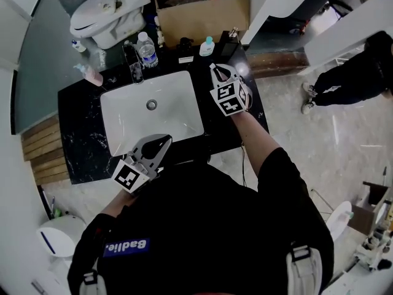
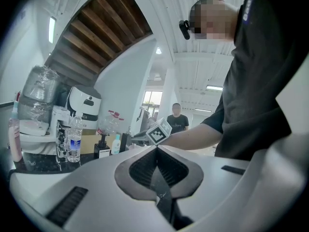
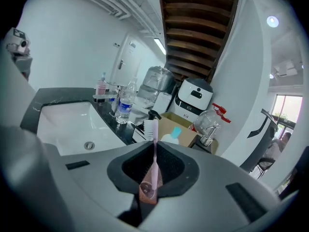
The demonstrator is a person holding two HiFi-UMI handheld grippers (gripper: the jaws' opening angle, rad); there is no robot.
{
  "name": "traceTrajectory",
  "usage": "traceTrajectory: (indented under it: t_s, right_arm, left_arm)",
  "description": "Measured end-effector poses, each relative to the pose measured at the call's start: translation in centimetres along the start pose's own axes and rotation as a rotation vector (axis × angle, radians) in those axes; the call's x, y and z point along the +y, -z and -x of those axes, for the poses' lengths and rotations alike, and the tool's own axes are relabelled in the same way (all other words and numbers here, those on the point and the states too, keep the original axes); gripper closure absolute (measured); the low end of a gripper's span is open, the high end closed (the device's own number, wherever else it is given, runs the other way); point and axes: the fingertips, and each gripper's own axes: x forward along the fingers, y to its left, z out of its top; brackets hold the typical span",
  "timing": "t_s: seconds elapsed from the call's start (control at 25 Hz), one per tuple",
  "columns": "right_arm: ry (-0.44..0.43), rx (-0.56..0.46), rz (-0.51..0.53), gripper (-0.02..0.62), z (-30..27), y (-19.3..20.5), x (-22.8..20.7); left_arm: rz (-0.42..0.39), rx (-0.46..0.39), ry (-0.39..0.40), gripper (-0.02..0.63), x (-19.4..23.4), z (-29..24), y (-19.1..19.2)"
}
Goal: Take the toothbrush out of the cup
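Observation:
A pink toothbrush (image 3: 154, 158) with white bristles (image 3: 151, 126) stands upright between the jaws of my right gripper (image 3: 154, 141), which is shut on its handle. In the head view that right gripper (image 1: 216, 70) hovers over the black countertop (image 1: 80, 121), just right of the white sink (image 1: 123, 123). My left gripper (image 1: 162, 142) is over the sink's front edge. Its jaws are closed together with nothing between them in the left gripper view (image 2: 157, 148). I cannot pick out the cup with certainty in any view.
A water bottle (image 1: 146, 49), a pink soap bottle (image 1: 92, 74) and a teal-capped bottle (image 1: 207, 46) stand along the back of the counter. Behind them are a cardboard box (image 1: 202, 14) and a toilet (image 1: 107, 17). A person (image 1: 353, 72) stands on the floor at the right.

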Motion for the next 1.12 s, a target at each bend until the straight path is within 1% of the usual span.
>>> traceTrajectory:
  t_s: [0.16, 0.28, 0.52, 0.68, 0.8, 1.12]
  right_arm:
    - [0.033, -0.067, -0.036, 0.566, 2.1, -1.3, -1.5]
    - [0.065, -0.096, -0.079, 0.566, 4.3, -2.0, -2.6]
    - [0.110, -0.196, -0.134, 0.566, 8.7, -3.6, -4.2]
    - [0.115, -0.255, -0.167, 0.566, 11.3, -4.7, -3.7]
    - [0.106, -0.281, -0.185, 0.566, 13.0, -4.9, -2.7]
    - [0.072, -0.273, -0.221, 0.566, 15.4, -3.2, 0.4]
  left_arm:
    - [-0.001, -0.014, 0.020, 0.595, -0.1, -0.4, -0.1]
    - [-0.002, -0.018, 0.036, 0.595, -0.3, -0.5, 0.0]
    - [-0.006, -0.026, 0.056, 0.595, -0.6, -0.8, -0.3]
    - [-0.017, -0.036, 0.066, 0.595, -0.6, -1.0, -0.7]
    - [-0.021, -0.037, 0.079, 0.595, -0.8, -1.2, -0.9]
    - [-0.043, -0.022, 0.125, 0.595, -1.5, -1.8, -0.9]
